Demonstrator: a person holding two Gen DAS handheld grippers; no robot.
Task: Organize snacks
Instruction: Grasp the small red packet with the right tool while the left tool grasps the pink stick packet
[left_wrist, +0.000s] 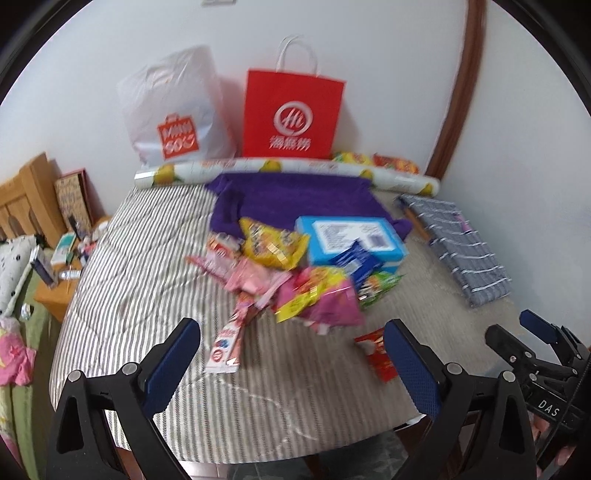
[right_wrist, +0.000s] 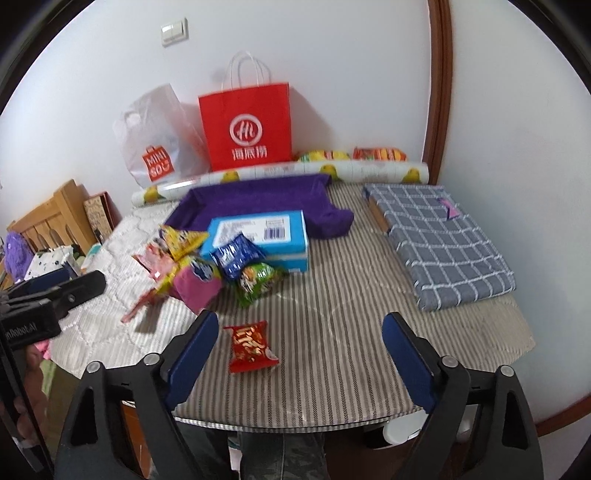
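A heap of snack packets (left_wrist: 280, 269) lies mid-table: yellow, pink, blue (right_wrist: 236, 254) and green (right_wrist: 258, 280) bags beside a light blue box (right_wrist: 258, 236). A red packet (right_wrist: 251, 347) lies apart near the front edge, also in the left wrist view (left_wrist: 376, 350). A flat pink-white packet (left_wrist: 227, 347) lies in front of the heap. My left gripper (left_wrist: 291, 347) is open and empty above the front of the table. My right gripper (right_wrist: 299, 343) is open and empty, with the red packet just inside its left finger.
A purple cloth tray (right_wrist: 258, 199) sits behind the box. A red paper bag (right_wrist: 245, 129), a white plastic bag (right_wrist: 155, 144) and a fruit-print roll (right_wrist: 280, 173) line the wall. A folded checked cloth (right_wrist: 443, 243) lies at right. A bedside table (left_wrist: 59, 273) stands left.
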